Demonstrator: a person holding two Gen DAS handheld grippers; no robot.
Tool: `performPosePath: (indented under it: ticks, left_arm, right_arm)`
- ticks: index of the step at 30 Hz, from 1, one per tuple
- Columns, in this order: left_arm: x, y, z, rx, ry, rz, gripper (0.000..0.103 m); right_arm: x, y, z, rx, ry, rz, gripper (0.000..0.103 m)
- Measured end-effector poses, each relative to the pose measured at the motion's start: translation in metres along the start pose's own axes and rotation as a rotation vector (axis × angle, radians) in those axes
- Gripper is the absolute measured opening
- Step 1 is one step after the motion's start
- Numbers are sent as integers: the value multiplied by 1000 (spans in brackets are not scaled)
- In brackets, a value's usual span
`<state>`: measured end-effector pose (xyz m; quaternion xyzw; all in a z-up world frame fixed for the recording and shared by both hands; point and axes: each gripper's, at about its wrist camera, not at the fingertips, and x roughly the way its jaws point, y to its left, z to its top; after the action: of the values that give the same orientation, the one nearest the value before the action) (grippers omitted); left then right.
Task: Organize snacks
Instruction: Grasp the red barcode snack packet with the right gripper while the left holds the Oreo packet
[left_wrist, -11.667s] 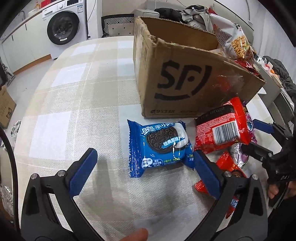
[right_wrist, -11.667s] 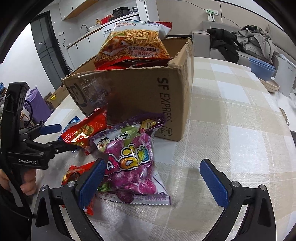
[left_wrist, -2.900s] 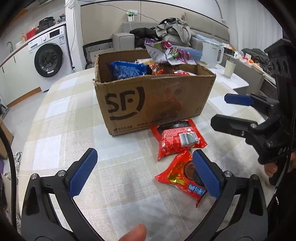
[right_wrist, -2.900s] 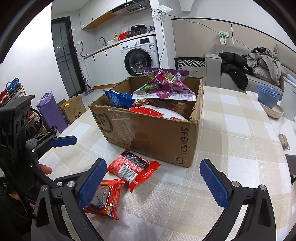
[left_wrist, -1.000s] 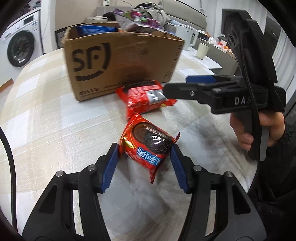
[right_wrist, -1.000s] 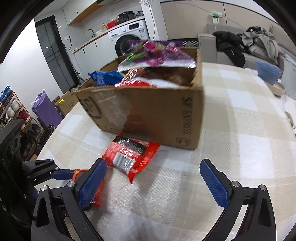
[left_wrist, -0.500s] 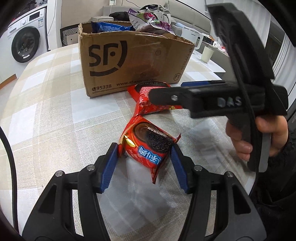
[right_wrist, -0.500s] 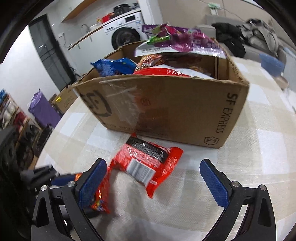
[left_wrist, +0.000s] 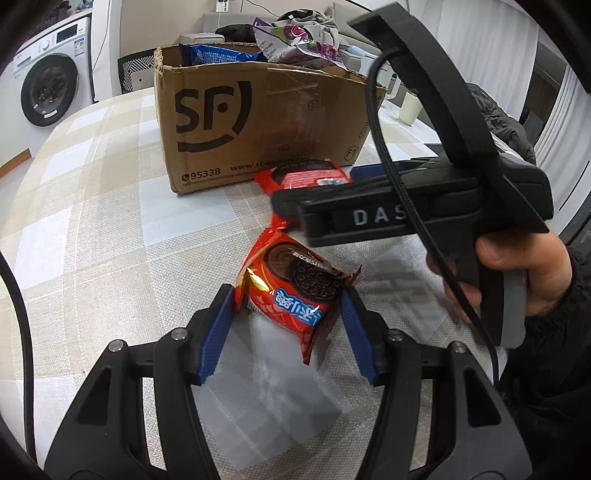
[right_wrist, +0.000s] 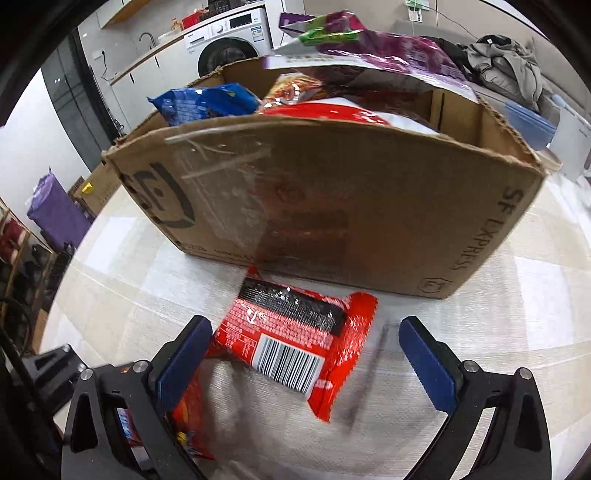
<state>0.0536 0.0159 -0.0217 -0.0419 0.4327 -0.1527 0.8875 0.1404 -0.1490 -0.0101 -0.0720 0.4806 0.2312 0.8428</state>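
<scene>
My left gripper (left_wrist: 288, 325) is shut on a red Oreo pack (left_wrist: 291, 291), its blue pads pressing both sides, just above the checked tablecloth. My right gripper (right_wrist: 303, 360) is open, its jaws straddling a red snack pack with a barcode (right_wrist: 295, 339) that lies flat in front of the cardboard SF box (right_wrist: 332, 206). In the left wrist view the right gripper's body (left_wrist: 406, 214) hangs over that red pack (left_wrist: 306, 177). The box (left_wrist: 258, 122) holds a blue pack (right_wrist: 207, 103), a purple bag (right_wrist: 369, 51) and red bags.
The table (left_wrist: 92, 221) has a beige and white checked cloth. A washing machine (left_wrist: 48, 88) stands far left. A sofa with clothes (right_wrist: 509, 62) is behind the box. A white cup (left_wrist: 408, 107) stands to the right of the box.
My right gripper has moved down and forward over the barcode pack, which now lies between its open jaws. My left gripper still holds the Oreo pack, with little movement.
</scene>
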Motion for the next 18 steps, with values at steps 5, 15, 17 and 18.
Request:
performPosePath:
  ticks: [5, 15, 17, 18]
  left_arm:
    - [2, -3, -1, 0, -1, 2, 55]
    - [4, -4, -1, 3, 0, 6, 55]
    - [4, -4, -1, 2, -1, 6, 55]
    - [4, -4, 0, 1, -1, 6, 55]
  right_arm:
    - [2, -9, -2, 2, 5, -14, 102]
    - [5, -14, -6, -49, 22, -21, 102]
    - [7, -11, -6, -54, 25, -19, 102]
    - [7, -10, -7, -58, 26, -17, 102]
